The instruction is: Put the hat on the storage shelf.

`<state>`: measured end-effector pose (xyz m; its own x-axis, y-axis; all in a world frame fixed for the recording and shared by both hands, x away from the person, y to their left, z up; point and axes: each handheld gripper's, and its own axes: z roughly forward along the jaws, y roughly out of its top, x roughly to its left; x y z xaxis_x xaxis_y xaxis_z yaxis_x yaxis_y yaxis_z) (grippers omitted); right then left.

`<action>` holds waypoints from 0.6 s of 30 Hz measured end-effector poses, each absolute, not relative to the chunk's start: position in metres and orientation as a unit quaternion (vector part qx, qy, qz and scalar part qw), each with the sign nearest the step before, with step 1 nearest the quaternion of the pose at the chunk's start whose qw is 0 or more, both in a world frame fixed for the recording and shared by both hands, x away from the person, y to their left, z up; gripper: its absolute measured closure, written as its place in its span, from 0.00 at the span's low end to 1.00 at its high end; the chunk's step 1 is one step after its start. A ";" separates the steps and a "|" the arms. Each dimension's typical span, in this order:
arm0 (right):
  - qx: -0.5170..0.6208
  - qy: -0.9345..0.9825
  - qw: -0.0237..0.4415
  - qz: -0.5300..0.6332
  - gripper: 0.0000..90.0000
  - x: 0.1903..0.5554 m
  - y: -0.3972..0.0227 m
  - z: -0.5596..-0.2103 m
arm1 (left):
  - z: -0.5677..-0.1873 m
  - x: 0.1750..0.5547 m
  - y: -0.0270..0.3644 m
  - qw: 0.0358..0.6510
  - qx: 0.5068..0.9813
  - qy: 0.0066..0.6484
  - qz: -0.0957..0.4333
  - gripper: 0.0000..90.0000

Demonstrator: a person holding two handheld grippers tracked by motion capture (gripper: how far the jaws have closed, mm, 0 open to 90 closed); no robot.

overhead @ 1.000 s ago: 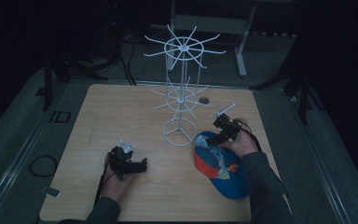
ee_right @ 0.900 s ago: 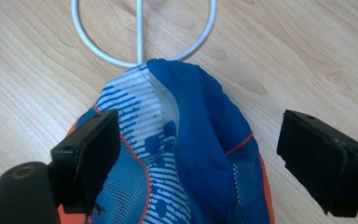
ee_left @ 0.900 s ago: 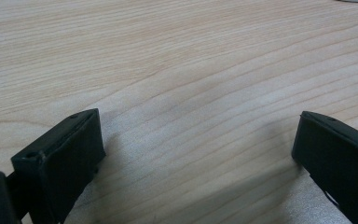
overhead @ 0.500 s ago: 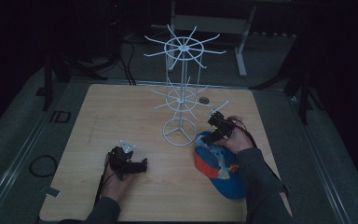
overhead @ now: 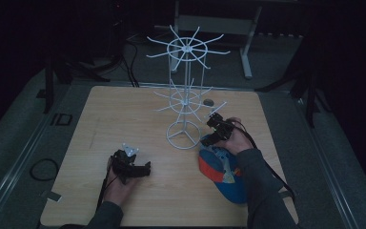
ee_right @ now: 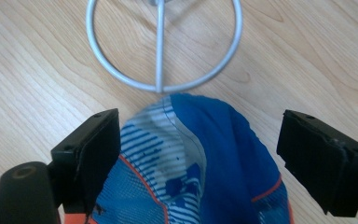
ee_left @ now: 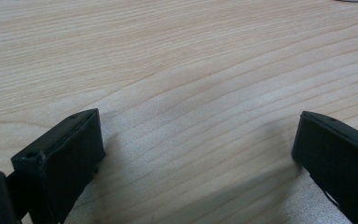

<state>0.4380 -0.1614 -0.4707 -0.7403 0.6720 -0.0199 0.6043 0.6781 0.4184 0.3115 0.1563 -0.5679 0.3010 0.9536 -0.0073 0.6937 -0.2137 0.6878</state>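
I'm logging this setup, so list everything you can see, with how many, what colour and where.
Table: one, light wood, centre of the high view.
Wire rack: one, white, two tiers of spokes, upright on a ring base at the table's middle.
Cap: one, blue with orange trim, lying right of the rack's base.
Small round object: one, grey, behind the rack; too small to identify.
Left gripper: one, black, jaws open, low over bare wood near the front left.
Right gripper: one, black, jaws open on either side of the cap's crown.
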 end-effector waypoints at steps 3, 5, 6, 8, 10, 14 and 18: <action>0.356 0.911 0.082 0.188 0.15 0.441 -0.161 -0.474 | -0.568 0.312 0.156 0.301 0.748 0.550 0.216 0.03; 0.355 0.914 0.079 0.181 0.15 0.443 -0.161 -0.477 | -0.568 0.312 0.156 0.301 0.749 0.550 0.216 0.03; 0.355 0.915 0.076 0.178 0.15 0.443 -0.160 -0.478 | -0.568 0.311 0.156 0.301 0.749 0.550 0.216 0.03; 0.353 0.917 0.071 0.172 0.16 0.444 -0.160 -0.481 | -0.568 0.311 0.156 0.301 0.749 0.549 0.216 0.03; 0.353 0.919 0.066 0.165 0.17 0.444 -0.159 -0.484 | -0.568 0.311 0.156 0.301 0.749 0.549 0.216 0.03; 0.357 0.921 0.048 0.150 0.24 0.446 -0.160 -0.492 | -0.568 0.311 0.156 0.301 0.750 0.549 0.216 0.03; 0.357 0.925 0.034 0.130 0.35 0.446 -0.160 -0.496 | -0.568 0.311 0.156 0.300 0.750 0.548 0.216 0.03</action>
<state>0.4462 -0.1599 -0.4956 -0.7435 0.6681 0.0301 0.6505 0.7120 0.2643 0.3114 0.1560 -0.5678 0.3055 0.9522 -0.0055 0.6927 -0.2182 0.6874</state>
